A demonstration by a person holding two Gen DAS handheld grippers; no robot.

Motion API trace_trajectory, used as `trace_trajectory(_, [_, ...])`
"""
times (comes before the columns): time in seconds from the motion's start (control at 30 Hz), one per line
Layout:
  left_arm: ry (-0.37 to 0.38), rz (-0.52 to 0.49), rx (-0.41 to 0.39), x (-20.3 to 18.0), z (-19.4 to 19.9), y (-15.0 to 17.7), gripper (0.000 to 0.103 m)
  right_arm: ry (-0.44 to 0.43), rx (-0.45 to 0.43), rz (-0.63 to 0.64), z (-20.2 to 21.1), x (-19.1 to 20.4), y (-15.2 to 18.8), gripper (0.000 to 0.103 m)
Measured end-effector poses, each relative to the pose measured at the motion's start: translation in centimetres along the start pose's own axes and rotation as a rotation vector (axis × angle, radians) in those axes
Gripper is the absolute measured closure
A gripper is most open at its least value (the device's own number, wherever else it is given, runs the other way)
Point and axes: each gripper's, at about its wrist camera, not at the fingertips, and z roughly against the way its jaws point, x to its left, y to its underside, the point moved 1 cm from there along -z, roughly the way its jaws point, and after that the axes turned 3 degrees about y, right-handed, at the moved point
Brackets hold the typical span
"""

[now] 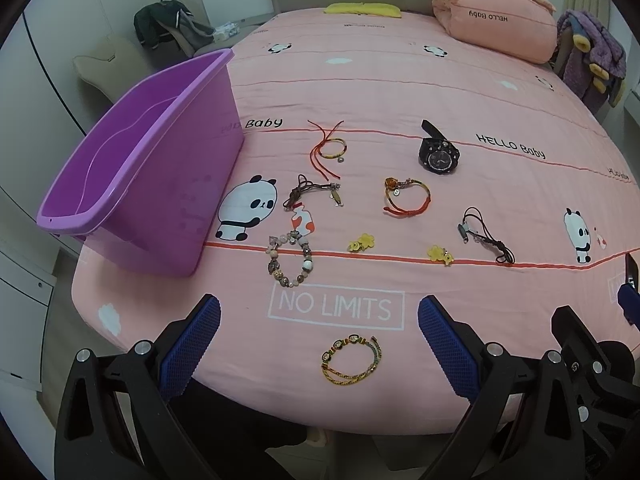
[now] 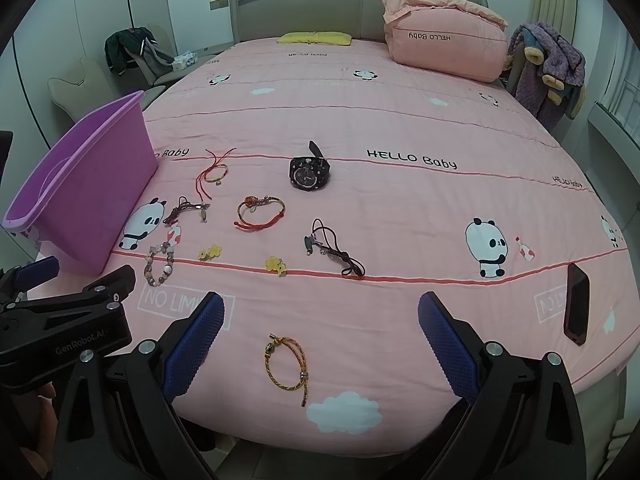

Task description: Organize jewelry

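Note:
Jewelry lies scattered on a pink bed sheet [image 1: 400, 92]. A purple plastic bin [image 1: 132, 184] stands at the left and looks empty; it also shows in the right wrist view [image 2: 80, 184]. A black watch [image 1: 438, 155], a beaded bracelet [image 1: 290, 258], red-cord bracelets [image 1: 406, 198], dark cord pendants [image 1: 484, 236] and yellow flower charms [image 1: 362, 242] lie mid-bed. My left gripper [image 1: 320, 344] is open above a yellow braided bracelet [image 1: 352, 360]. My right gripper [image 2: 320, 340] is open above another yellow cord bracelet [image 2: 286, 364].
A black phone [image 2: 576, 304] lies at the bed's right edge. A pink pillow [image 2: 444, 48] and a yellow cloth [image 2: 314, 38] sit at the headboard. A chair with clothes [image 2: 132, 52] stands left of the bed, purple clothing [image 2: 548, 68] at the right.

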Motion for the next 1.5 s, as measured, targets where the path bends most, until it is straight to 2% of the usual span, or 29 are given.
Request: trace_trajectory(1.5, [-0.009, 0.008, 0.004, 0.27, -0.08, 0.33, 0.006, -0.001, -0.004, 0.008, 0.05, 0.20, -0.08, 0.010])
